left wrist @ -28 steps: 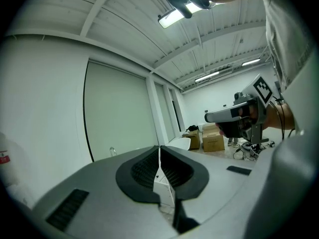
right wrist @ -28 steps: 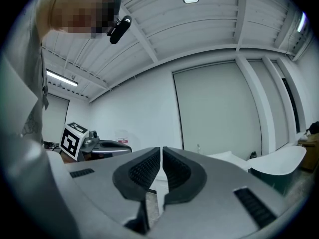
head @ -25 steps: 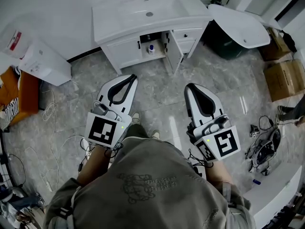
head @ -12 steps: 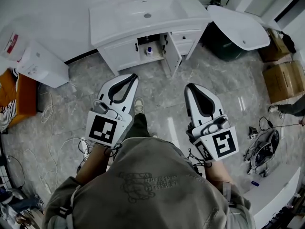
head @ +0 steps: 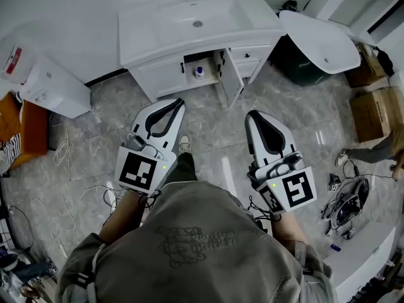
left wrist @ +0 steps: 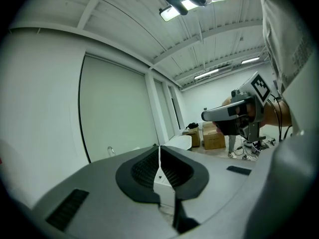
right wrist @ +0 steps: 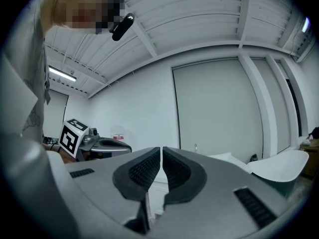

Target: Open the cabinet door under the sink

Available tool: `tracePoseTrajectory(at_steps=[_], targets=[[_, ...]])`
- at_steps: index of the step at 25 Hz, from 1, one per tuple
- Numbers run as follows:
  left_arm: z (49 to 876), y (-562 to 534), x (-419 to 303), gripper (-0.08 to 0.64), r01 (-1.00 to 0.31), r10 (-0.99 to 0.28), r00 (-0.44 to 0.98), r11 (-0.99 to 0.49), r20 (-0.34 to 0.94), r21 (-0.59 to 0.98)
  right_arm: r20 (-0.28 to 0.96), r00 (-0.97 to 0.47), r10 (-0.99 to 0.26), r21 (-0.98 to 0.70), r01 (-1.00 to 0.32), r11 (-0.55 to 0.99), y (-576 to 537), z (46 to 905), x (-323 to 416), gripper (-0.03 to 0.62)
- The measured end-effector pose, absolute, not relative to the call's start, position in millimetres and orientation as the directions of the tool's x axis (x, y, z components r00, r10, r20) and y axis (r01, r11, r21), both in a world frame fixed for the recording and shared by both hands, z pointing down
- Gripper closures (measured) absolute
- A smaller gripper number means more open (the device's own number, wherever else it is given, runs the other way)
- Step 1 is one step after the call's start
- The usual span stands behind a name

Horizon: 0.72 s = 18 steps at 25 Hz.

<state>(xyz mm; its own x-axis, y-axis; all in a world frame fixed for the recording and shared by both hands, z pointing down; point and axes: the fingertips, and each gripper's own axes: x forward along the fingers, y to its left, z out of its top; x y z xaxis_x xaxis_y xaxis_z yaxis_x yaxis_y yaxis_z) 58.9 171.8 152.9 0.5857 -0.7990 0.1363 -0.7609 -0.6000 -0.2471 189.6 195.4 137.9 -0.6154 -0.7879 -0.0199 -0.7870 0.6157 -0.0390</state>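
A white vanity with a sink (head: pixel 196 14) stands against the far wall in the head view. Under the sink the right cabinet door (head: pixel 228 74) stands swung outward, and a small bottle (head: pixel 199 72) shows in the open compartment. The left door (head: pixel 164 76) is closed. My left gripper (head: pixel 175 101) and right gripper (head: pixel 254 114) are held side by side over the floor, well short of the cabinet, both pointing towards it. The left gripper (left wrist: pixel 159 151) has its pads pressed together with nothing between them. The right gripper (right wrist: pixel 162 151) is likewise shut and empty.
A white oval basin (head: pixel 322 40) rests over a dark bin (head: pixel 297 59) right of the vanity. Cardboard boxes (head: pixel 372 112) and another person's leg (head: pixel 366 150) are at far right. A white appliance (head: pixel 47 87) and cables (head: pixel 69 163) lie left. Marble floor lies between me and the cabinet.
Both grippers have edged forward towards the vanity as the person holding them steps. Their jaws stay shut. The other person at the right has walked further into view.
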Motion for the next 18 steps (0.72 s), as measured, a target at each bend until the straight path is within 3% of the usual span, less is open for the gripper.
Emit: tracePoseTrajectory(at_steps=[18], targets=[[168,32,9,0.537,-0.755,-0.781,0.599,-0.624,0.175,-0.199,0.024,-0.607,-0.794,-0.089,-0.793,0.603,64,142,136,0.557]])
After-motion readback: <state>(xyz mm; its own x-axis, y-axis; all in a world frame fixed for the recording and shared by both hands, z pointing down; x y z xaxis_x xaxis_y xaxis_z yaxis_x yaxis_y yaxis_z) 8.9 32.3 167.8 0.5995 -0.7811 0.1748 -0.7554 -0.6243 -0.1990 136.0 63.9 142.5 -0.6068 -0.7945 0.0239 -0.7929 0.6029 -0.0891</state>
